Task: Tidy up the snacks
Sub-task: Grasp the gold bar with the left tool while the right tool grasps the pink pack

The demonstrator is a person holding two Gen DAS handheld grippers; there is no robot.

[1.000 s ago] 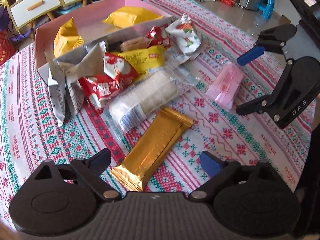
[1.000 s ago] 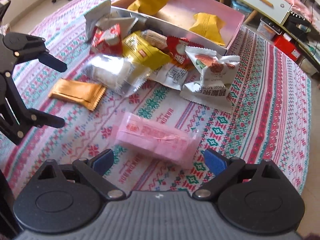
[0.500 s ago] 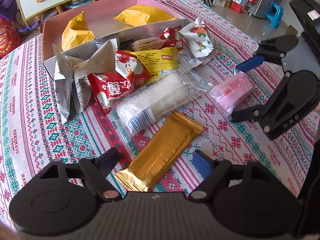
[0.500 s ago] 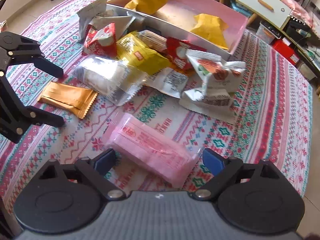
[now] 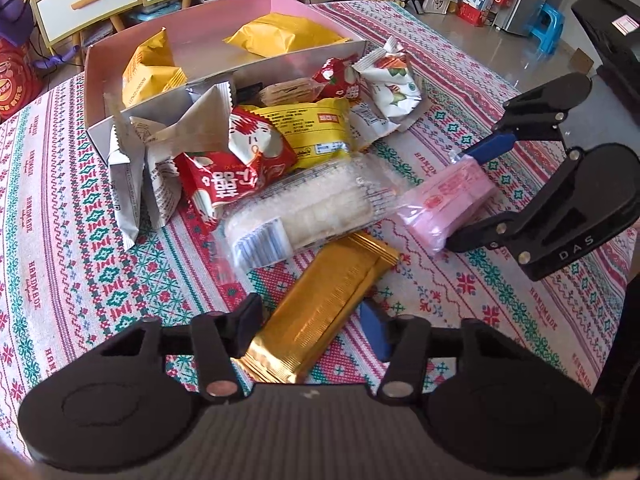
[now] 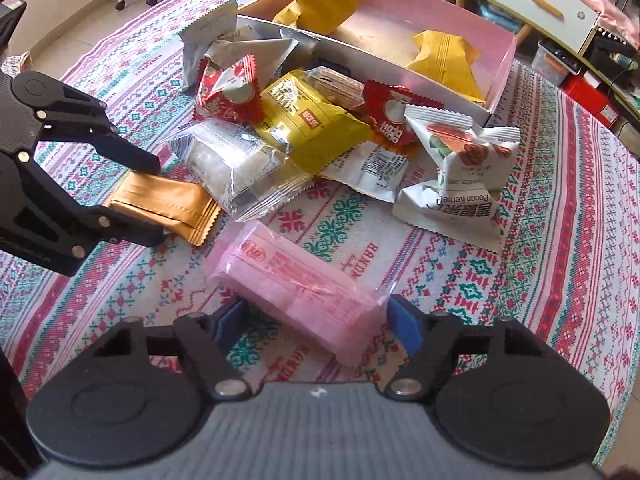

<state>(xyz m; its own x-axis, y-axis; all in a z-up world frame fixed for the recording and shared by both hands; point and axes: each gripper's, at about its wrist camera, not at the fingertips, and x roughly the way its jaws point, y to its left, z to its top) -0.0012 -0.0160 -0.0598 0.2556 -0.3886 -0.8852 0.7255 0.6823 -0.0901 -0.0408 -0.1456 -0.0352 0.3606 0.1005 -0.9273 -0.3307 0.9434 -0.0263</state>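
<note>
A gold snack bar lies on the patterned tablecloth between the fingers of my left gripper, which is open around its near end. It also shows in the right wrist view. A pink wrapped packet lies between the fingers of my right gripper, which is open around it. The packet and the right gripper show in the left wrist view. A pink box at the back holds two yellow packets.
A pile of snacks lies in front of the box: a clear rice-cake pack, red packets, a yellow pack, silver wrappers and a white pecan pack. Drawers and clutter stand beyond the table.
Both grippers have moved forward and down and narrowed. The gold bar now sits between the left fingers and the pink packet between the right fingers.
</note>
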